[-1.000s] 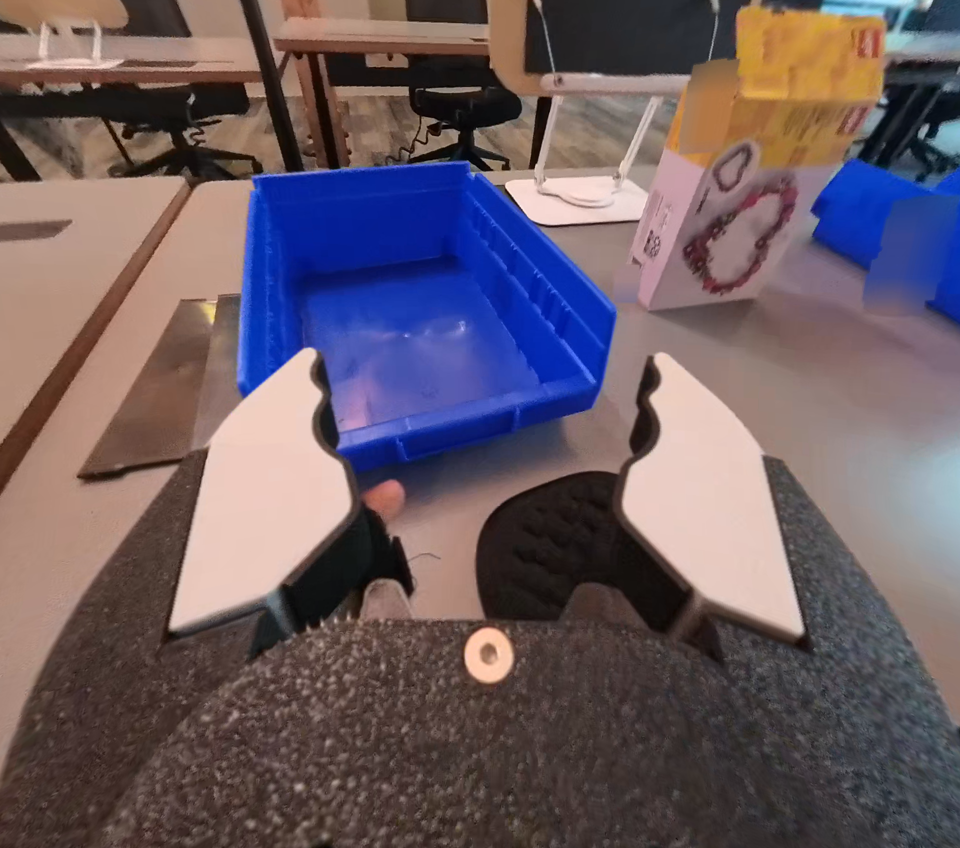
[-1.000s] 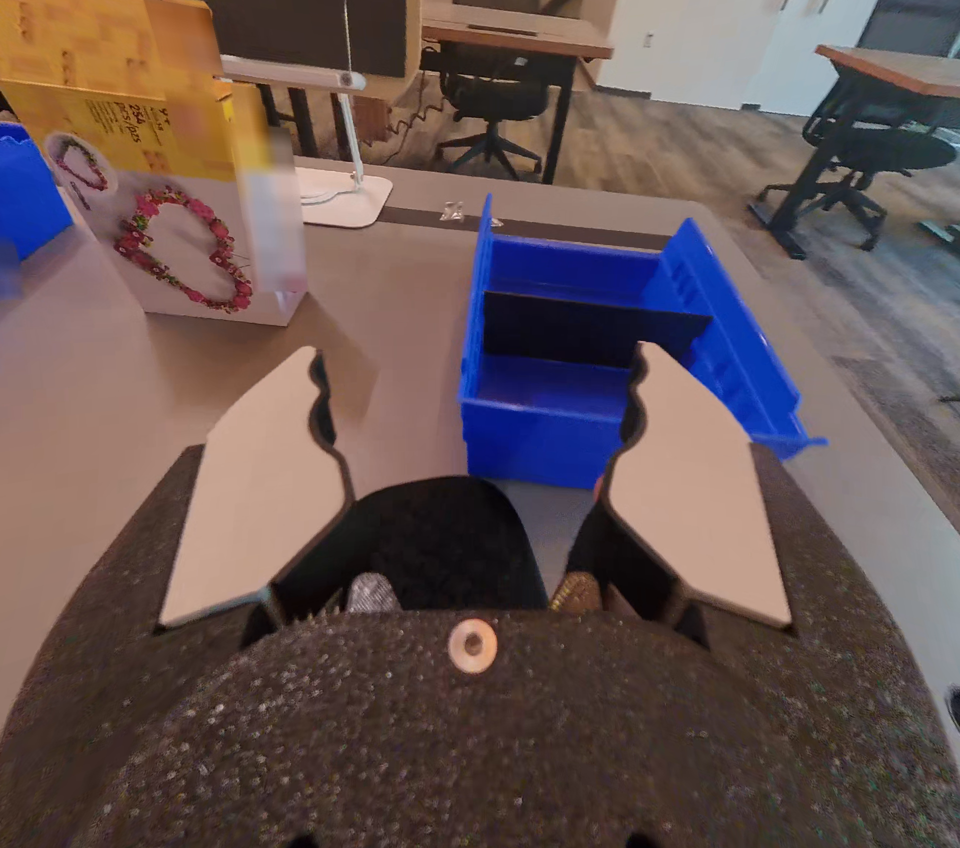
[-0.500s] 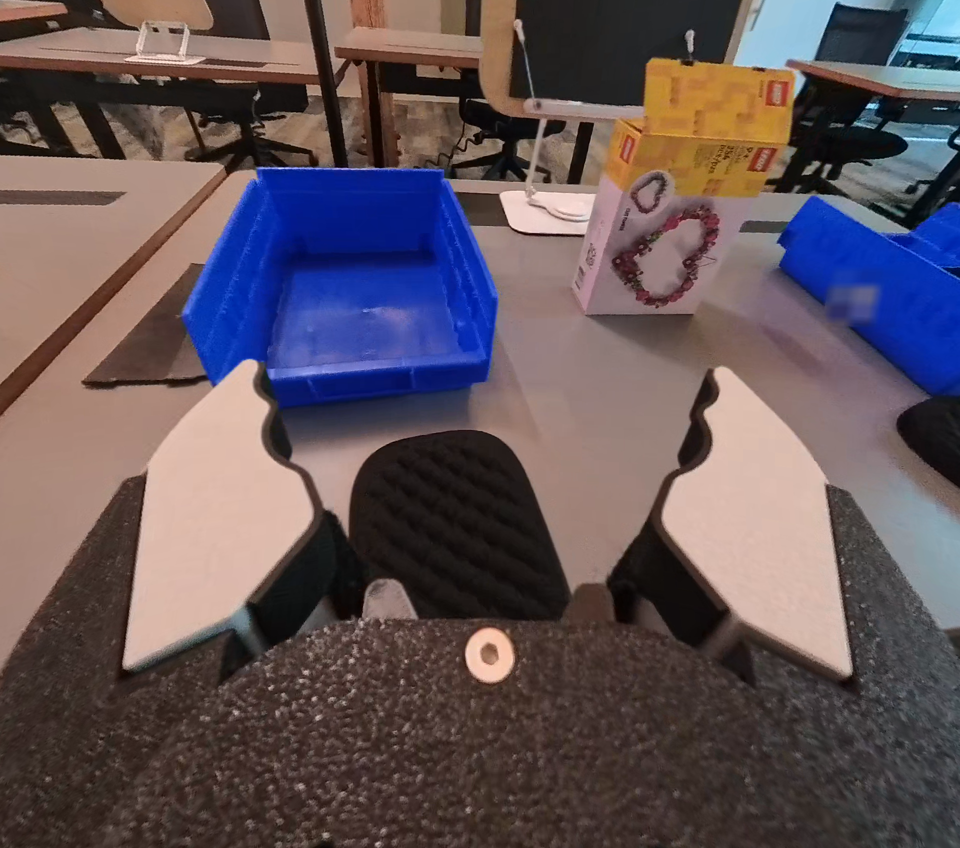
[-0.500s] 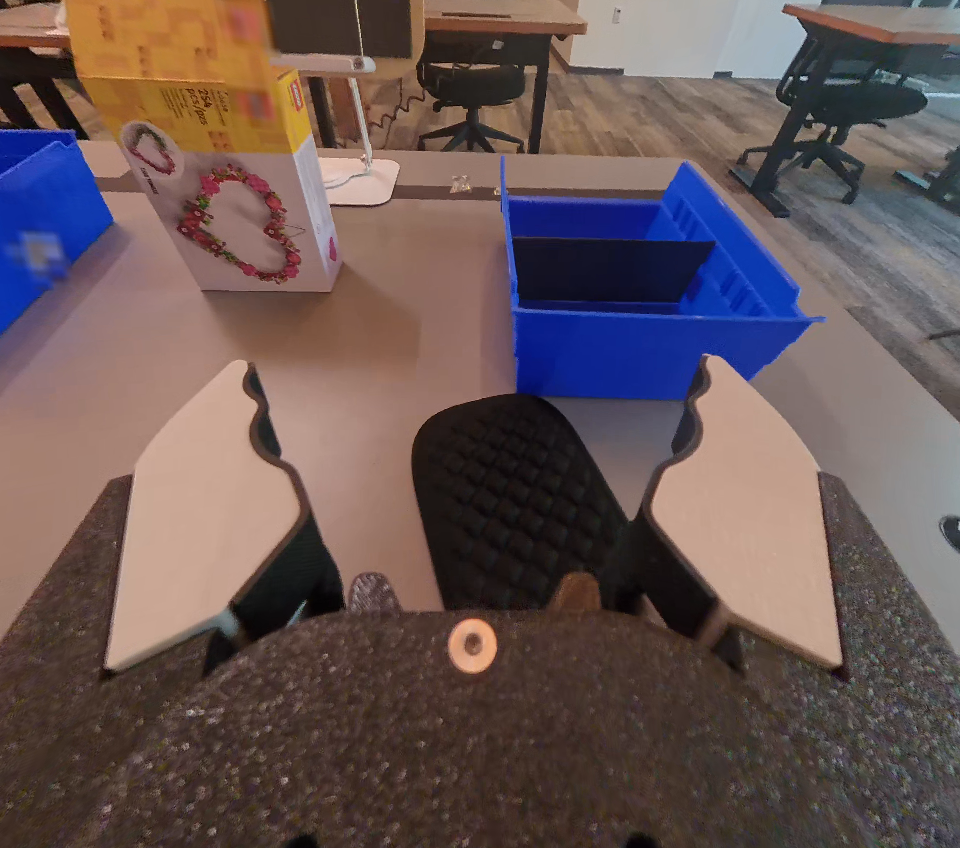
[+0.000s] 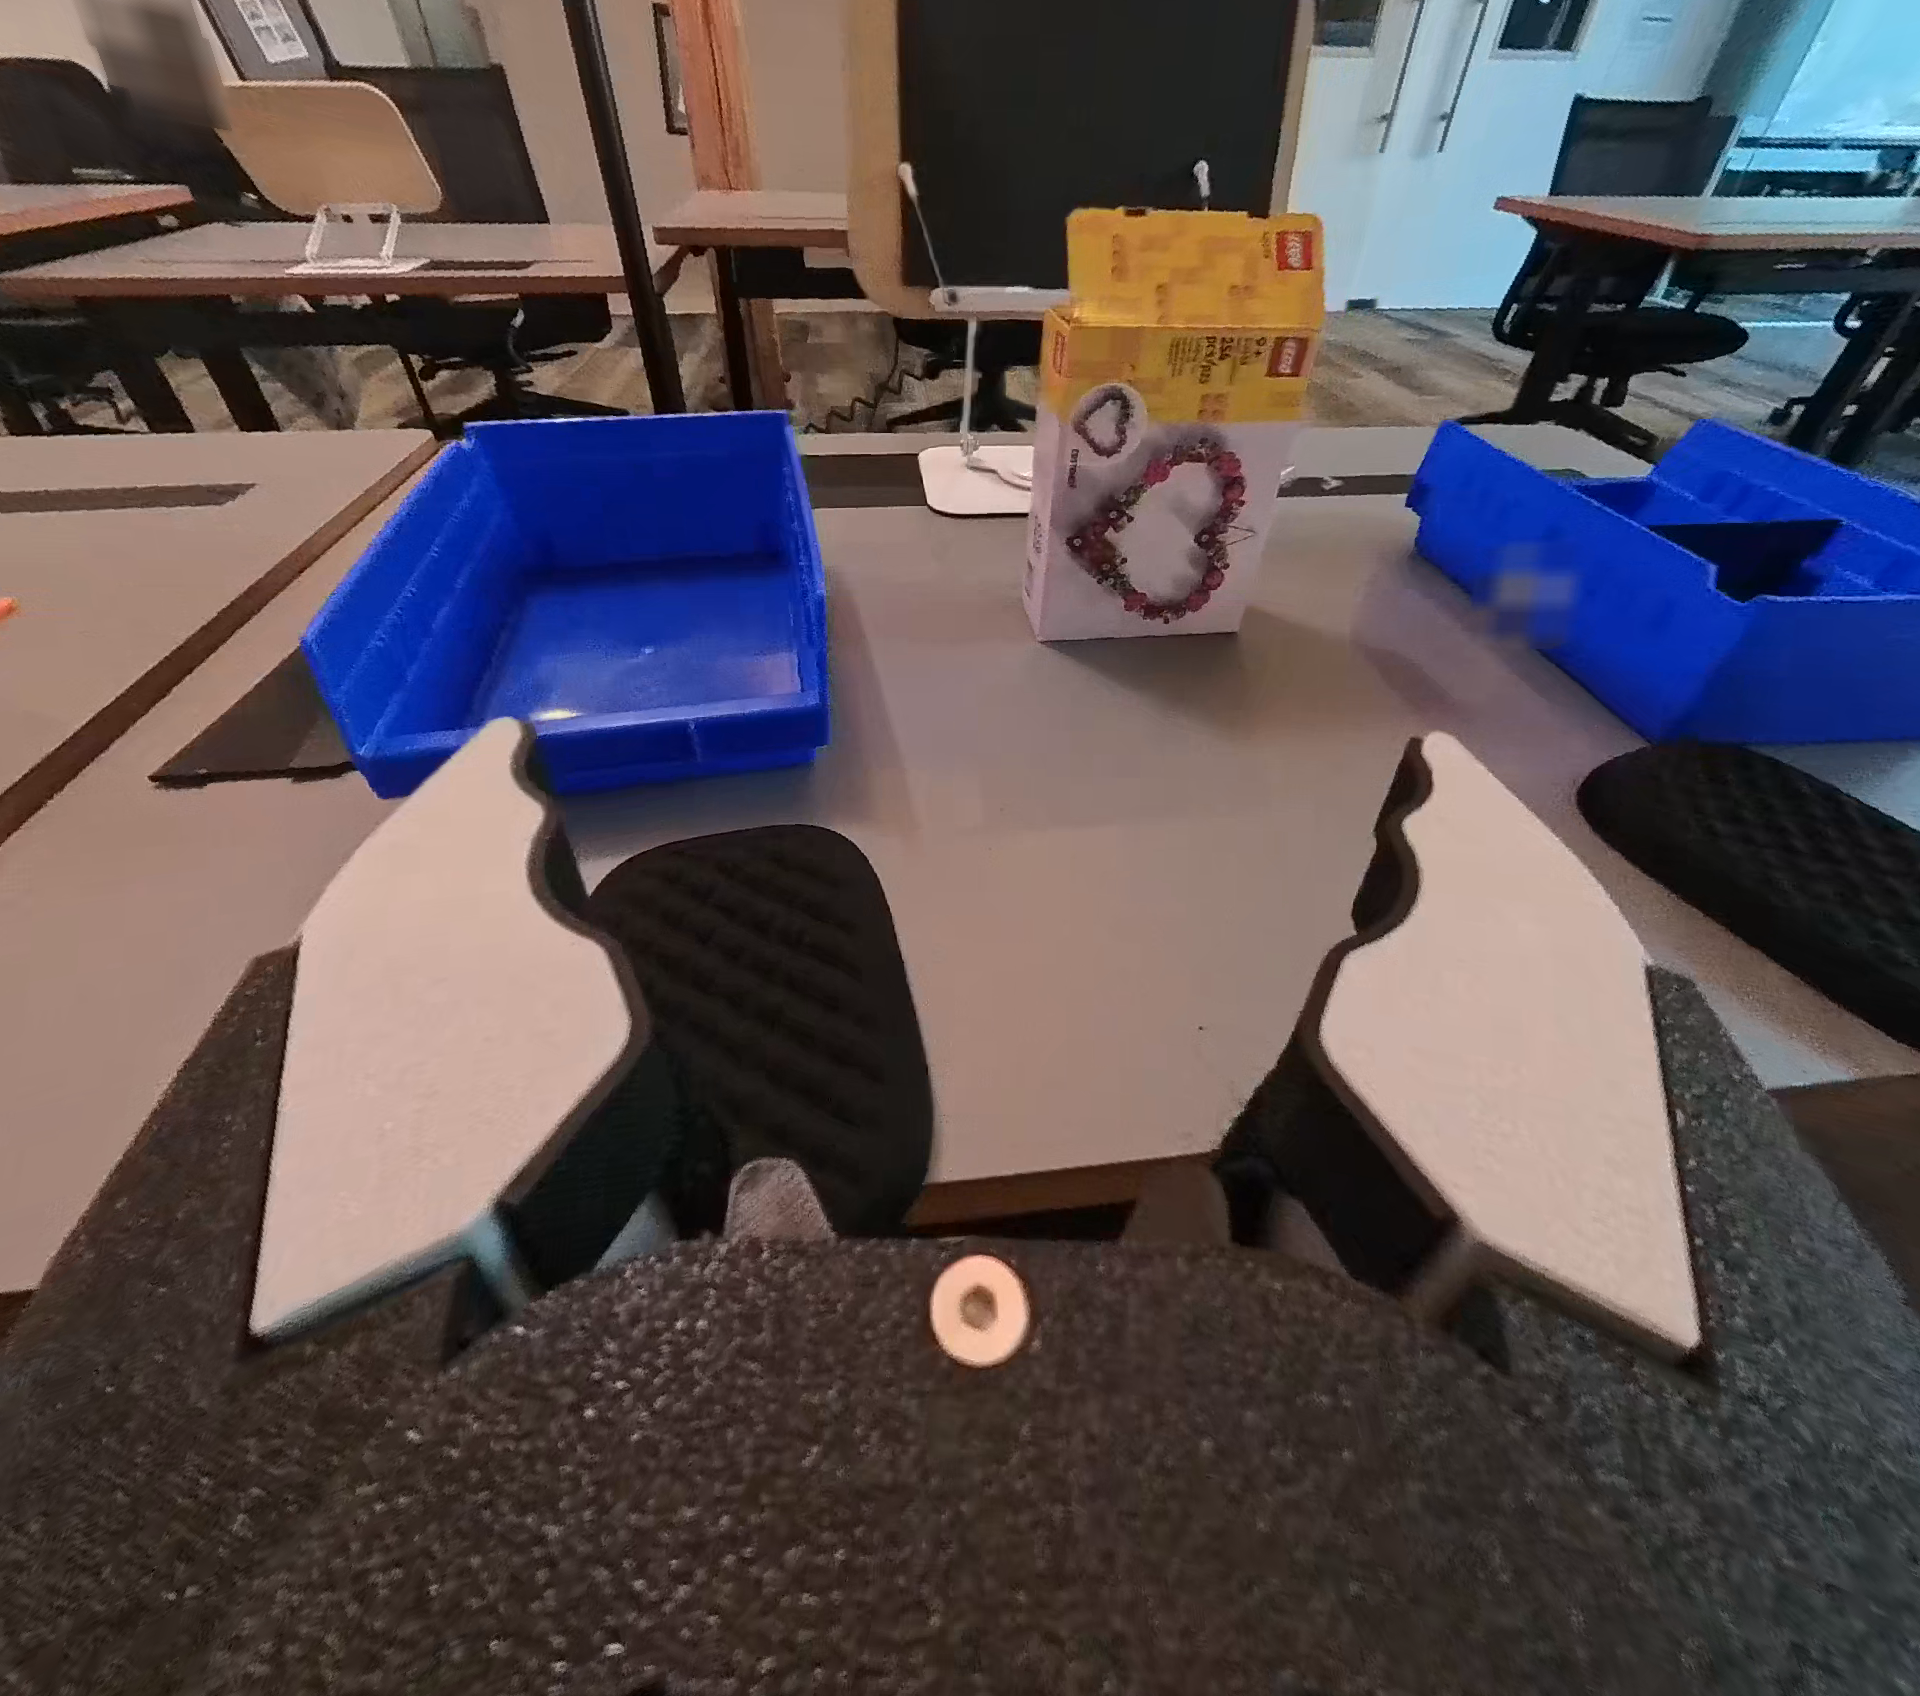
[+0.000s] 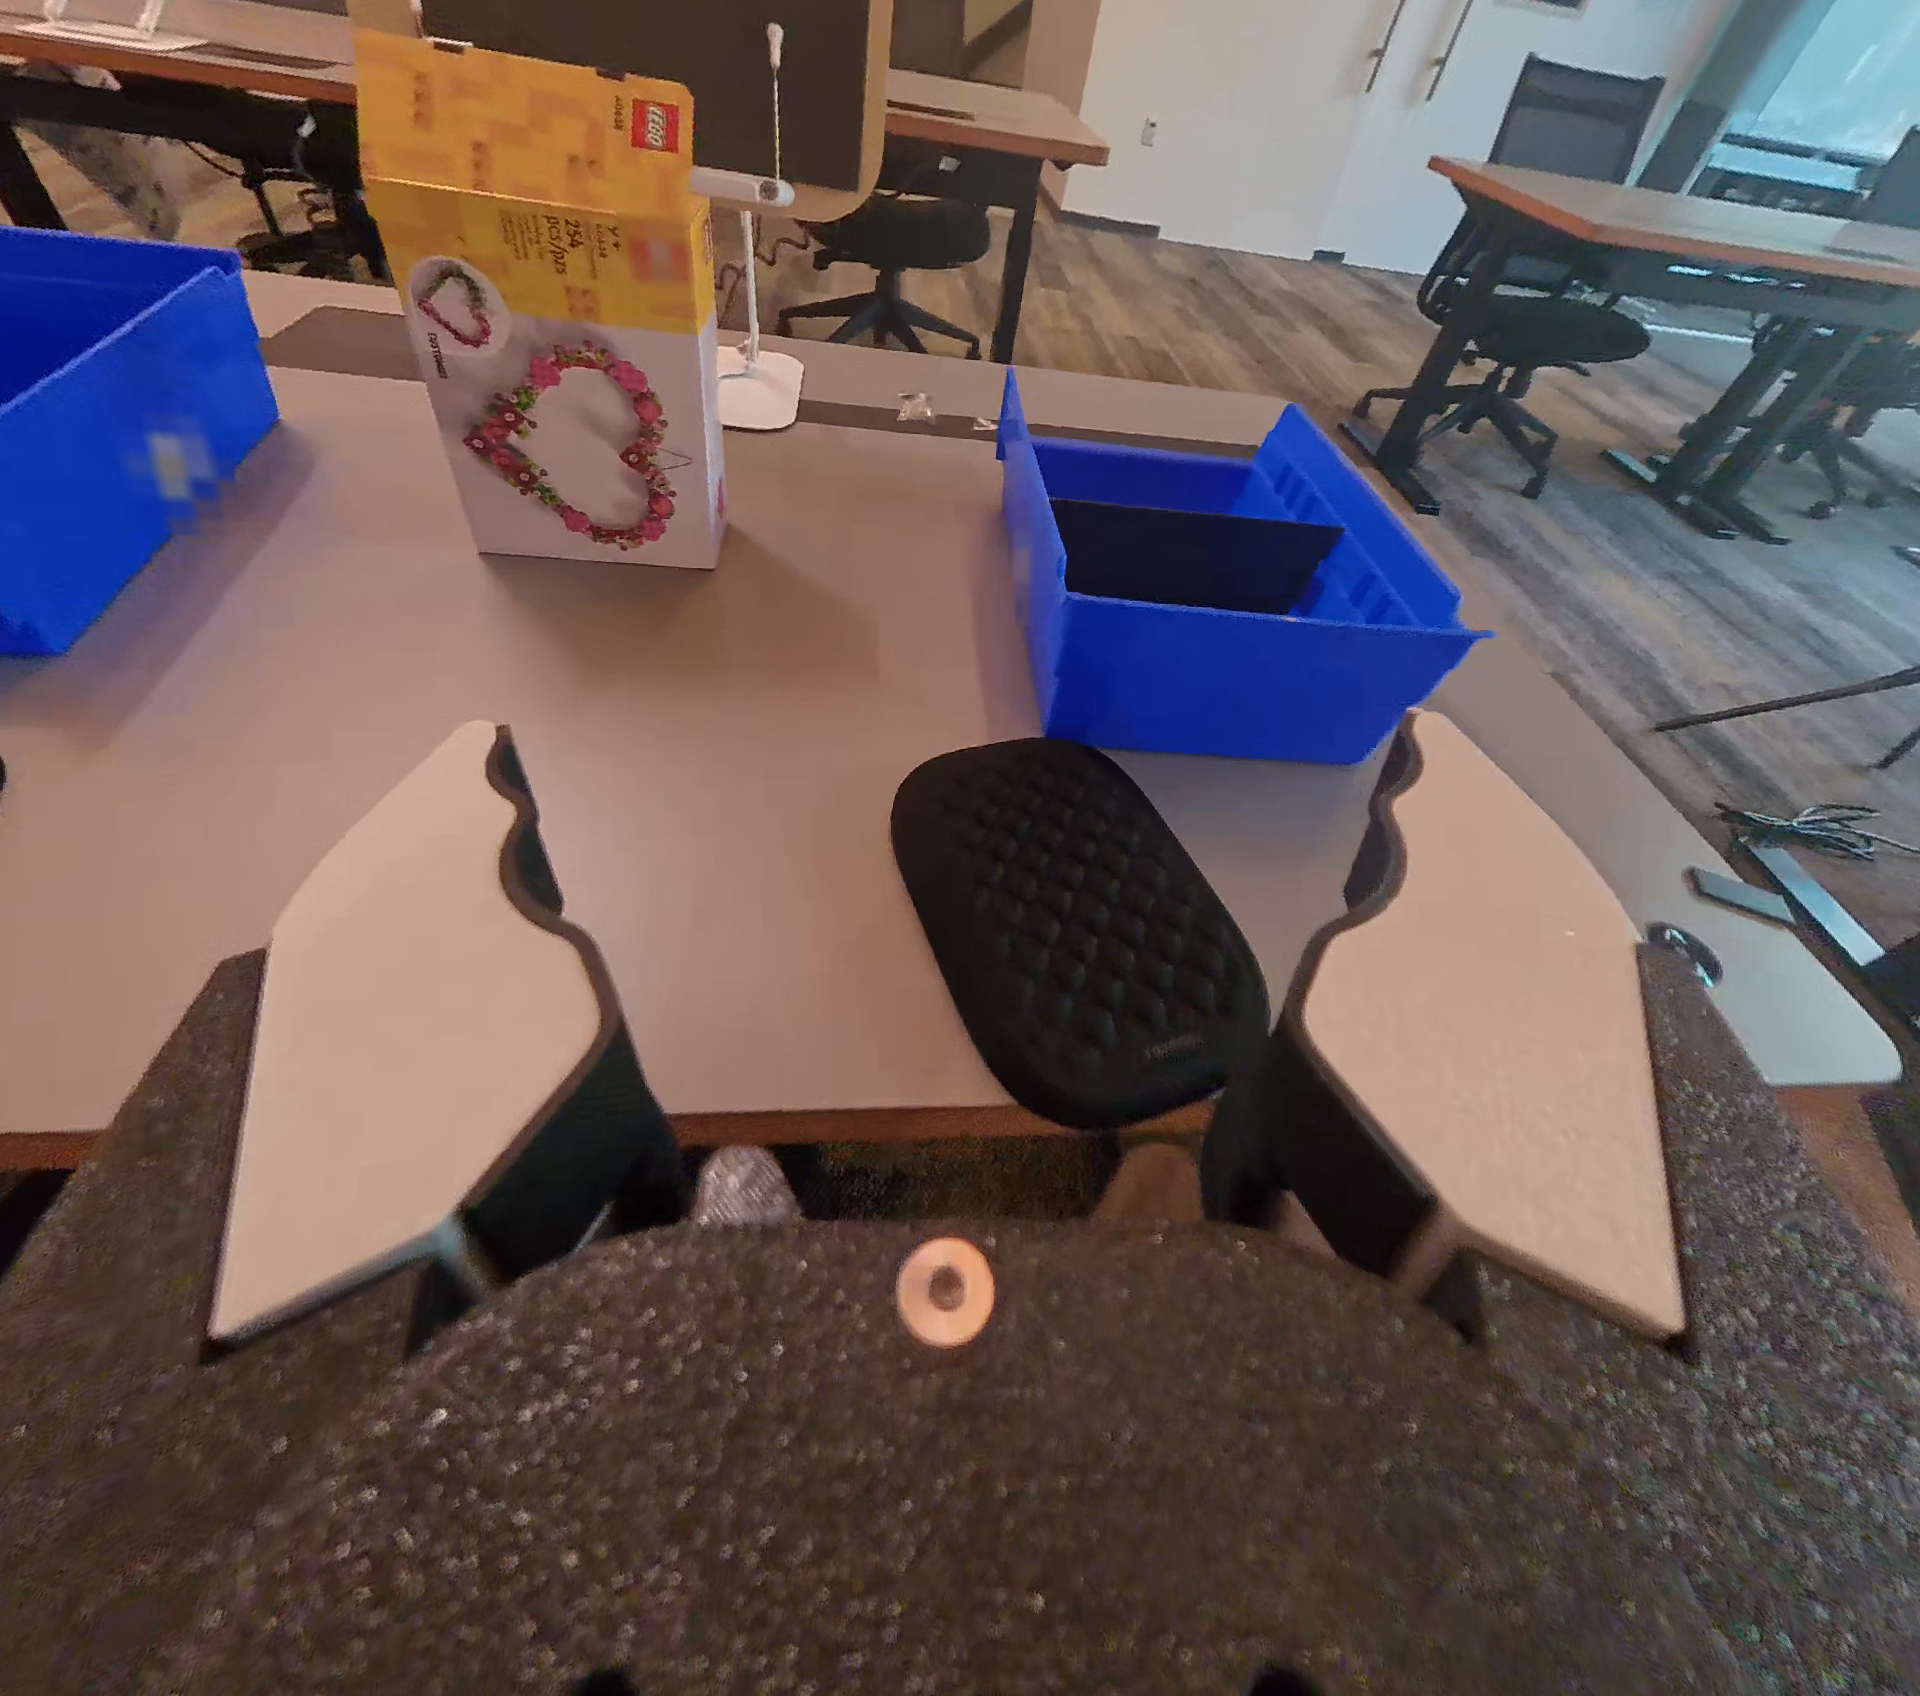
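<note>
**Two wrist cameras at the near table edge**

Both cameras sit low behind their own fingers, at the near edge of the grey table (image 5: 1039, 763), looking forward across it into the office. The left view faces the left blue bin (image 5: 582, 607); the right view faces the divided blue bin (image 6: 1226, 607). Both views share the toy box (image 5: 1164, 462) (image 6: 582, 358) standing mid-table and both bins.

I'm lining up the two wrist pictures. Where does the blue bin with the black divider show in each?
Left wrist view: blue divided bin at far right edge.
Right wrist view: right of centre, behind a black pad.
Shared landmark: upright heart-picture box.
</note>
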Motion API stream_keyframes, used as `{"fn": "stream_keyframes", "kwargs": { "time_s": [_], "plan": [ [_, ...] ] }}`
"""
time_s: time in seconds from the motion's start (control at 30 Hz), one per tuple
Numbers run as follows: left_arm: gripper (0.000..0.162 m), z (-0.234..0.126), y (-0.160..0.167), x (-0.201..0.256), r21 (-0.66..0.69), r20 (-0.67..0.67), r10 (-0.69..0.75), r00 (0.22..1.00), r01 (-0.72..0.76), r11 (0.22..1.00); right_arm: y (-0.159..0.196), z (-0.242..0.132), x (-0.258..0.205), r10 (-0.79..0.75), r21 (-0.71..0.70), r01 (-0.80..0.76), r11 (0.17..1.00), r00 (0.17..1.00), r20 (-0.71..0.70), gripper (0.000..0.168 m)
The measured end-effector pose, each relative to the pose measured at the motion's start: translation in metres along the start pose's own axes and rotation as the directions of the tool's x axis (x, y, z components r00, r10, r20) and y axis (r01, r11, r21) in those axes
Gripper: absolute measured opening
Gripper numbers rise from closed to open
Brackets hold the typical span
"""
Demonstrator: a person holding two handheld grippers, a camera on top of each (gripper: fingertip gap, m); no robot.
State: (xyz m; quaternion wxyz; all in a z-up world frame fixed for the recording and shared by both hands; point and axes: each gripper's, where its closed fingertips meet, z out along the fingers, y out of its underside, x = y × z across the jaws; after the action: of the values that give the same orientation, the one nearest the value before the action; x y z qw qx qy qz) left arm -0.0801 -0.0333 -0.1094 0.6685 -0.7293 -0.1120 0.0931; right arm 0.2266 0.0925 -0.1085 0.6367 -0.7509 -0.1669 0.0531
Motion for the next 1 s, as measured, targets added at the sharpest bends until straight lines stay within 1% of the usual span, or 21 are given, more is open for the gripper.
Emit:
{"fn": "stream_keyframes", "kwargs": {
  "time_s": [0.1, 0.27, 0.4, 0.5, 0.63, 0.83, 0.9, 0.93, 1.0],
  "plan": [
    [0.144, -0.016, -0.006, 0.017, 0.019, -0.013, 0.028, 1.0, -0.027, 0.999, 0.002, -0.02, -0.006, 0.022, 0.012, -0.022, 1.0, 1.0, -0.001, 0.146],
    [0.143, -0.046, -0.002, 0.033, 0.036, -0.009, 0.056, 0.998, -0.056, 0.998, 0.007, -0.049, -0.017, 0.006, 0.012, -0.006, 1.0, 1.0, 0.002, 0.146],
    [0.139, -0.066, -0.001, 0.031, 0.083, 0.06, 0.087, 0.994, -0.091, 0.992, 0.013, -0.069, -0.028, -0.014, 0.017, 0.014, 1.0, 1.0, 0.012, 0.147],
    [0.139, -0.071, 0.003, 0.03, 0.075, 0.077, 0.087, 0.993, -0.092, 0.993, 0.016, -0.075, -0.031, -0.029, 0.013, 0.029, 1.0, 0.999, 0.016, 0.147],
    [0.139, -0.073, 0.009, 0.037, 0.06, 0.073, 0.089, 0.993, -0.093, 0.994, 0.022, -0.077, -0.031, -0.032, -0.008, 0.032, 0.999, 0.999, 0.036, 0.146],
    [0.137, -0.068, 0.015, 0.057, 0.051, 0.033, 0.117, 0.993, -0.118, 0.992, 0.034, -0.072, -0.024, -0.016, -0.035, 0.018, 0.999, 0.999, 0.041, 0.146],
    [0.136, -0.059, 0.011, 0.067, 0.067, -0.005, 0.088, 0.996, -0.087, 0.994, 0.032, -0.065, -0.025, -0.002, -0.028, 0.003, 1.0, 0.999, 0.054, 0.146],
    [0.135, -0.051, 0.009, 0.072, 0.076, -0.022, 0.064, 0.998, -0.063, 0.995, 0.029, -0.058, -0.028, 0.014, -0.018, -0.013, 1.0, 0.998, 0.068, 0.146],
    [0.136, -0.028, 0.011, 0.082, 0.06, -0.033, 0.064, 0.997, -0.062, 0.996, 0.025, -0.037, -0.038, 0.032, -0.015, -0.03, 0.999, 0.994, 0.105, 0.146]
  ]
}}
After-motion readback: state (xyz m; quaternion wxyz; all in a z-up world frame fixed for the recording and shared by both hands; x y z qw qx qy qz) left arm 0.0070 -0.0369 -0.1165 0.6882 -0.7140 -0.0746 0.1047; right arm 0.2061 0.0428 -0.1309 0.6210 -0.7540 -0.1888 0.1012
